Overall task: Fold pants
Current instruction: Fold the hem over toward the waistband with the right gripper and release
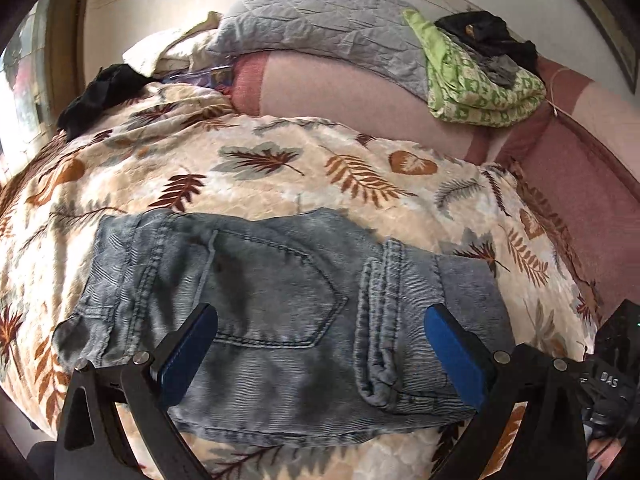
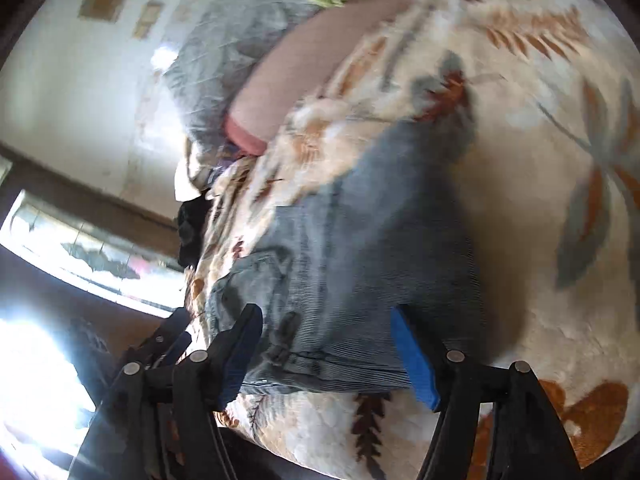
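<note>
The pale blue jeans (image 1: 280, 288) lie folded into a compact stack on the leaf-patterned blanket (image 1: 280, 168), back pocket up, hems folded over at the right. My left gripper (image 1: 326, 328) hovers over them, open, its blue pads (image 1: 452, 344) wide apart with nothing pinched. In the blurred right wrist view the jeans (image 2: 360, 248) fill the middle. My right gripper (image 2: 326, 340) stands open at their near edge, with denim showing between its fingers (image 2: 414, 356) but not pressed. Part of the left gripper (image 2: 168, 346) shows at the left there.
A grey quilt (image 1: 320, 20) and a folded green patterned cloth (image 1: 480, 88) with dark clothes (image 1: 488, 40) on top lie at the back on the pink sheet (image 1: 340, 88). A black garment (image 1: 104, 92) sits at the back left. The bed's front edge is close below the jeans.
</note>
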Available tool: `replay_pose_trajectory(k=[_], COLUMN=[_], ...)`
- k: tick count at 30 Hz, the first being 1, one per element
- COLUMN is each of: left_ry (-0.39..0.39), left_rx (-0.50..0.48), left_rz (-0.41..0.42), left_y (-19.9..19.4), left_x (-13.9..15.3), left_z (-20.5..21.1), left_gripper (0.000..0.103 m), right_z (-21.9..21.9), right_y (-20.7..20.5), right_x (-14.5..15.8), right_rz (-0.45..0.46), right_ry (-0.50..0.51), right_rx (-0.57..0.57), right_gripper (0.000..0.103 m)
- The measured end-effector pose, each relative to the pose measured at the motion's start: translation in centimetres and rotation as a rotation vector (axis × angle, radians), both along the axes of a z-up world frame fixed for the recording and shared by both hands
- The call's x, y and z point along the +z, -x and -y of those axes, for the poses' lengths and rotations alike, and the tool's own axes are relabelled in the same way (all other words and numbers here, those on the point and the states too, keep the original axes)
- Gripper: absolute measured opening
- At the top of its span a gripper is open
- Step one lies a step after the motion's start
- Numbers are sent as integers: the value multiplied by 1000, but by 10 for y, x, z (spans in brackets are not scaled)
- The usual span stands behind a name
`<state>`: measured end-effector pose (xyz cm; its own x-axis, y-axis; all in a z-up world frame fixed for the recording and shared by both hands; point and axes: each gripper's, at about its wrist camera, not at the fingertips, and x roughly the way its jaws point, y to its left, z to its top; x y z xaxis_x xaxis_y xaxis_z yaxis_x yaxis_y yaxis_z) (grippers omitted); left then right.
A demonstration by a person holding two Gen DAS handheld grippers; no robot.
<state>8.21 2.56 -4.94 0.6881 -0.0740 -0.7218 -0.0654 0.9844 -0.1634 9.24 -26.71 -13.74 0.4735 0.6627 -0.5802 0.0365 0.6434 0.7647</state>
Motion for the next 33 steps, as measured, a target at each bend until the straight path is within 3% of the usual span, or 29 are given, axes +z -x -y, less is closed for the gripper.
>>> replay_pose_trajectory(k=[1, 3, 5, 6, 11, 13, 14, 16, 17, 19, 24, 27, 28, 33], left_ry=[-22, -150, -275, -254, -233, -225, -224, -224, -222, -208, -205, -203, -202, -195], left_rx=[-32, -104, -132, -113, -112, -110, -109, -108, -108, -110, -110, -116, -119, -115], left_rz=[-26, -178, -281, -227, -245, -241, -237, -231, -234, -223, -214, -211, -209, -204], left_y=[-7, -22, -25, -20, -19, -19, -18, -17, -17, -17, -16, -16, -16, -15], left_x=[-8, -42, -78, -76, -76, -77, -77, -78, -78, -78, -79, -79, -78, -78], left_z=[14, 43, 59, 56, 53, 53, 53, 53, 53, 50, 50, 49, 49, 48], left_gripper=[103, 103, 103, 103, 103, 103, 103, 103, 103, 103, 103, 103, 103, 103], right_z=[9, 23, 27, 29, 28, 18, 15, 11, 15, 20, 21, 22, 26, 27], right_y=[-2, -3, -9, -14, -70, -101, -116, -139, -143, -143, -160, -182, -180, -141], right_x=[-19, -25, -7, 5, 36, 30, 20, -21, -36, -26, 4, -33, -33, 11], right_rz=[-58, -70, -34, -3, 41, 31, 2, -144, -177, -141, -35, -156, -144, -46], right_ry=[-70, -183, -157, -145, -173, -196, -157, -96, -136, -183, -137, -135, -156, -186], right_rx=[-9, -23, -7, 10, 51, 102, 99, 80, 67, 63, 47, 72, 47, 123], right_gripper=[70, 68, 69, 69, 69, 69, 70, 70, 69, 70, 71, 72, 70, 72])
